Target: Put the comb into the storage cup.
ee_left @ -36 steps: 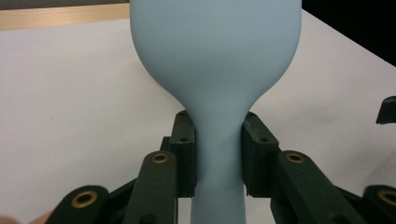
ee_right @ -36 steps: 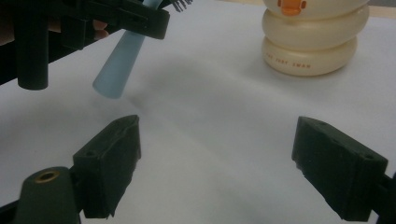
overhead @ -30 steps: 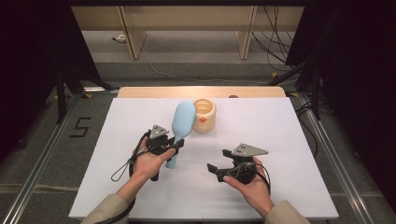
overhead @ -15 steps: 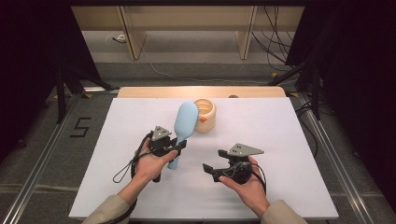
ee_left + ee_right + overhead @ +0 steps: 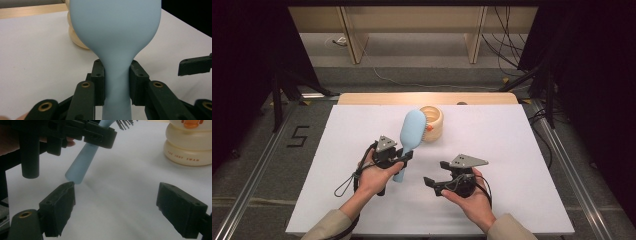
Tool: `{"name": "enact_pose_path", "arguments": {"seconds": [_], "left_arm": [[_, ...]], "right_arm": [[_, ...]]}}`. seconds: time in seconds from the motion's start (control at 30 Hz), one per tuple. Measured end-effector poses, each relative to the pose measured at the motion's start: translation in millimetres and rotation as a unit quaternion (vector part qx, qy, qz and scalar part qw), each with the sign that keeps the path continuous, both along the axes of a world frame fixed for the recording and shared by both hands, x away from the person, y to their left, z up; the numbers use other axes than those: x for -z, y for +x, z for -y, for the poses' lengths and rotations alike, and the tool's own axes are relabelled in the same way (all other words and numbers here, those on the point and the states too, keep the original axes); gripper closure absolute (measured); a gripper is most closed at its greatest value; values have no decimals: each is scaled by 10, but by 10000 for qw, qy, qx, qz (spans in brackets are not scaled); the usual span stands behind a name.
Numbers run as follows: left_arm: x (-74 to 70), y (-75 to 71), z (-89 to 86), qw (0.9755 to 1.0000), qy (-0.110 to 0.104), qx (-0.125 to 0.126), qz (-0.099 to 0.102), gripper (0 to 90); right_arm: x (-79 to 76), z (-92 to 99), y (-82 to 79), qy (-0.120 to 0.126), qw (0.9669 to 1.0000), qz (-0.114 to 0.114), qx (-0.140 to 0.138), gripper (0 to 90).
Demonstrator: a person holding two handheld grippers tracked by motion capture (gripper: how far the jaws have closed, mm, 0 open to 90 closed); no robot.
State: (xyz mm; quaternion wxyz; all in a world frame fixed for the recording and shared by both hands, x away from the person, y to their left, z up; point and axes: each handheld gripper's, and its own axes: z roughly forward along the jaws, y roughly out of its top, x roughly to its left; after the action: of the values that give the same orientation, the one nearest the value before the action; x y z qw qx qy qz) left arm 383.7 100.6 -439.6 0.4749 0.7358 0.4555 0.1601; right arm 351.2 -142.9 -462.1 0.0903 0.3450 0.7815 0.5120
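A light blue hairbrush (image 5: 413, 131) is held up at a slant over the white table, its head toward the far side and its dark bristles facing away from me. My left gripper (image 5: 404, 159) is shut on its narrow handle (image 5: 117, 100), a pad (image 5: 98, 82) pressing on each side. In the right gripper view the handle's free end (image 5: 78, 173) hangs just above the table, close to that gripper's left pad. My right gripper (image 5: 437, 173) stands open on the table to the right of the brush, with nothing between its fingers (image 5: 115, 202).
A cream round pot (image 5: 434, 122) with something orange inside stands just behind the brush head, also seen in the right gripper view (image 5: 187, 147). The white table top (image 5: 522, 145) lies on a wooden edge at the far side. Metal rails run along both sides.
My right gripper has shifted a little to the left, toward the end of the brush handle. The left gripper and the brush have stayed where they were.
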Motion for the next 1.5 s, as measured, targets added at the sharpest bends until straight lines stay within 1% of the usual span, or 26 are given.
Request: {"name": "enact_pose_path", "arguments": {"seconds": [0.9,1.5], "left_arm": [[9,-53,91,10000,-27,71,51,695],[8,-76,124,9999,-50,135,60,695]], "right_arm": [[19,-176,16,81,9998,-93,-140,165],[74,-340,64,56,9995,-189,-242,165]]}}
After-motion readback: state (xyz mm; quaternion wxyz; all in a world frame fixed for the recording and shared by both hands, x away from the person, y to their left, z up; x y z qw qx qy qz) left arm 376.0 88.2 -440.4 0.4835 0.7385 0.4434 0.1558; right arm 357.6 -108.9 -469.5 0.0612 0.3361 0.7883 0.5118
